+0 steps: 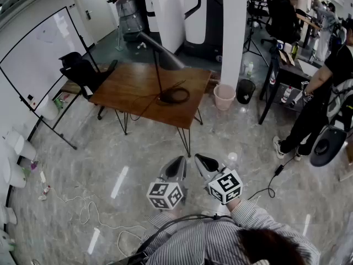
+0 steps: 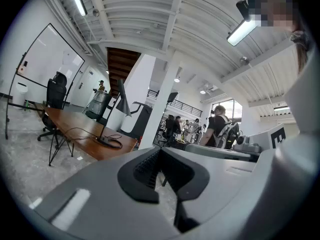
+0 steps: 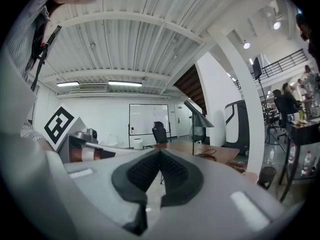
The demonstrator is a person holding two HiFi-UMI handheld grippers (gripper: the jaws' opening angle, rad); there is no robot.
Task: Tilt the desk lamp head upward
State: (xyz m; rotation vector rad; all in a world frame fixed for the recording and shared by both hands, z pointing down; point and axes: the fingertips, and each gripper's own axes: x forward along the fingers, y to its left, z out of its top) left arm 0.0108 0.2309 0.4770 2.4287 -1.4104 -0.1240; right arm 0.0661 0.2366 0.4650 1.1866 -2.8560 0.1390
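Observation:
A black desk lamp [image 1: 164,54] stands on a brown wooden table [image 1: 132,95], its long cone head slanting downward over a round base [image 1: 174,95] with a coiled cord. Both grippers hang near my body, well short of the table and far from the lamp. My left gripper [image 1: 176,167] is shut with nothing in it, and so is my right gripper [image 1: 203,162]. In the left gripper view, the lamp [image 2: 122,102] and table [image 2: 75,128] lie far beyond the left gripper [image 2: 161,152]. In the right gripper view, the lamp [image 3: 200,119] stands beyond the right gripper [image 3: 160,155].
A black office chair [image 1: 83,70] and a whiteboard [image 1: 38,57] stand left of the table. A white pillar [image 1: 234,32], a pink bin [image 1: 224,97] and a black bin [image 1: 245,90] are to its right. A person [image 1: 322,101] stands at far right. Cables [image 1: 83,208] trail on the floor.

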